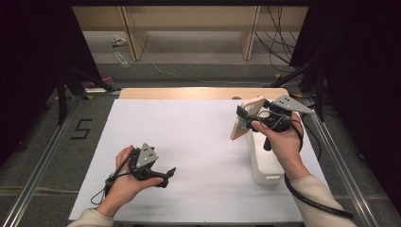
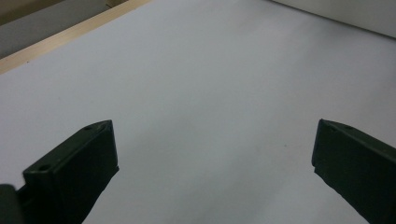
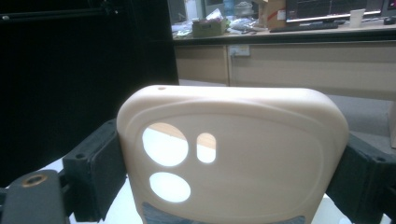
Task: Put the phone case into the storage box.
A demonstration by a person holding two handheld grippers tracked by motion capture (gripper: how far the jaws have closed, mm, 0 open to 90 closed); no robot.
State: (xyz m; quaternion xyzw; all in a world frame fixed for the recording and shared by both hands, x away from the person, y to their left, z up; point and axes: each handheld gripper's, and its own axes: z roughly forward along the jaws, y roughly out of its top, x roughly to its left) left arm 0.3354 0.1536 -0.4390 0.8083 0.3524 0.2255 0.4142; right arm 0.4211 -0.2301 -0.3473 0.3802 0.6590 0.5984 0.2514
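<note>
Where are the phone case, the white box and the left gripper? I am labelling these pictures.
phone case (image 3: 261, 154): right gripper view, on its plain back, right of the camera cut-outs.
white box (image 1: 264, 166): high view, on its top face.
left gripper (image 1: 169, 174): high view, between its fingers.

Beige phone case (image 3: 233, 158), camera cutouts, upright, clamped between fingers (image 3: 95, 170)

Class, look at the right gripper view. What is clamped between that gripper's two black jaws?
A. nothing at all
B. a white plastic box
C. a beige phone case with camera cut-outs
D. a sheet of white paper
C: the right gripper has its black jaws pressed against both sides of a beige phone case with three camera cut-outs.
</note>
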